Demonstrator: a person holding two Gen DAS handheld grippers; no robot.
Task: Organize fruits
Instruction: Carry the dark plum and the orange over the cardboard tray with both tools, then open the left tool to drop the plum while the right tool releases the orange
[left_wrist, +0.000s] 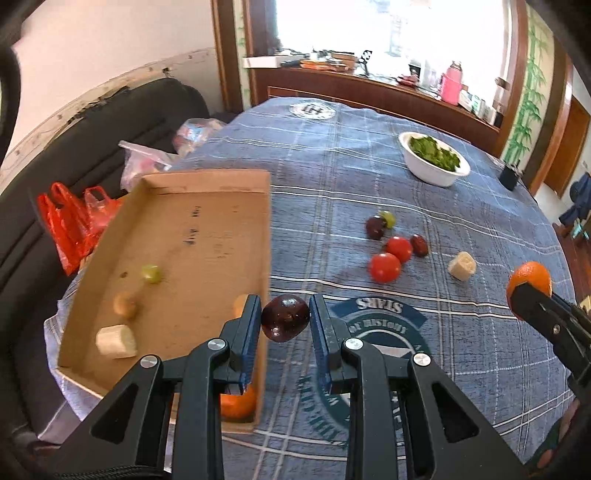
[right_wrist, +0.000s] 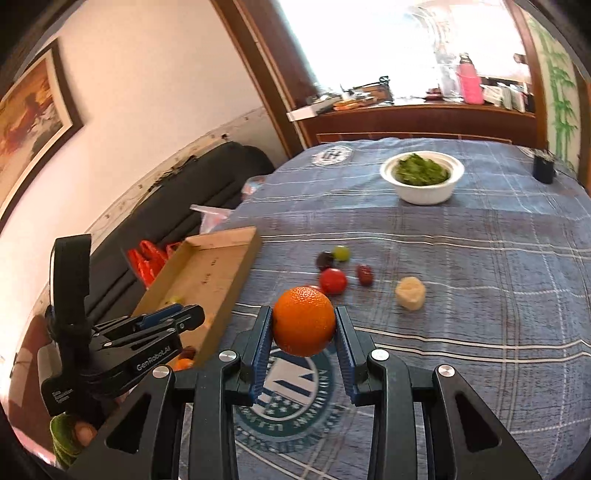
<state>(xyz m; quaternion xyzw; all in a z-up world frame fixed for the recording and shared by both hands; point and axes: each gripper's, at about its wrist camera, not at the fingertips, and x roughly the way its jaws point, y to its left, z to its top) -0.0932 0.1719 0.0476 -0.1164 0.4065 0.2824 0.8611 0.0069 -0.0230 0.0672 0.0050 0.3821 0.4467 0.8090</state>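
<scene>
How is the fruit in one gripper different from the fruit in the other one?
The left gripper holds a dark plum; the right gripper holds an orange. The plum is dark purple, glossy and smaller; the orange is bright, dimpled and bigger. Both are round, pinched between blue pads and lifted off the table.

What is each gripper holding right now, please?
Left gripper: shut on a dark plum.
Right gripper: shut on an orange.

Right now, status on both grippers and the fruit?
Left gripper shut on dark plum, beside cardboard tray. Right gripper shut on orange. Tomatoes, banana chunk loose on cloth. Nothing blocking.
</scene>
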